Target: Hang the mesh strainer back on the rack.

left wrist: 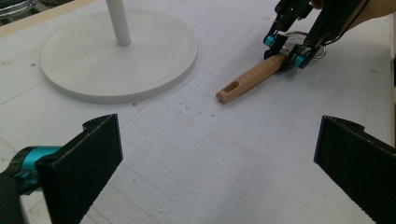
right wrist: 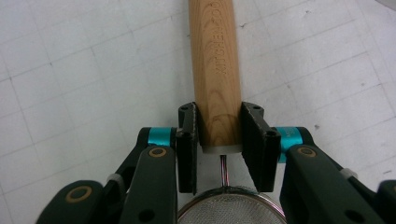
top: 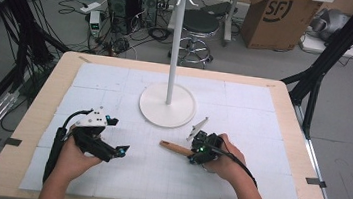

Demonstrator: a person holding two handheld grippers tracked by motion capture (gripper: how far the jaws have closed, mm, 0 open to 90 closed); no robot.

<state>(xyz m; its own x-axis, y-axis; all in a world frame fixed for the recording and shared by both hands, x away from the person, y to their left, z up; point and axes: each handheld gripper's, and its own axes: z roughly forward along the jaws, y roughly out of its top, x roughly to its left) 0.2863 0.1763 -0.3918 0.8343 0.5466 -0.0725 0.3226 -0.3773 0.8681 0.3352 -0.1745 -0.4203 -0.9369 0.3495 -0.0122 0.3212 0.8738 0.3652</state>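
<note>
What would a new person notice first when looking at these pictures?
Probably the tall white stand with hooks on top, rising from its round base at the table's middle. Next, the right gripper shut on the wooden handle of a small mesh strainer lying on the white mat. The left gripper waits open beside it, holding nothing.

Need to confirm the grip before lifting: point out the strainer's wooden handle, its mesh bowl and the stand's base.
wooden handle (right wrist: pixel 215 70), right gripper view, mid shaft ahead of the jaws
mesh bowl (right wrist: pixel 231 209), right gripper view, mesh surface
stand base (top: pixel 183 111), high view, bare disc right of pole
</note>
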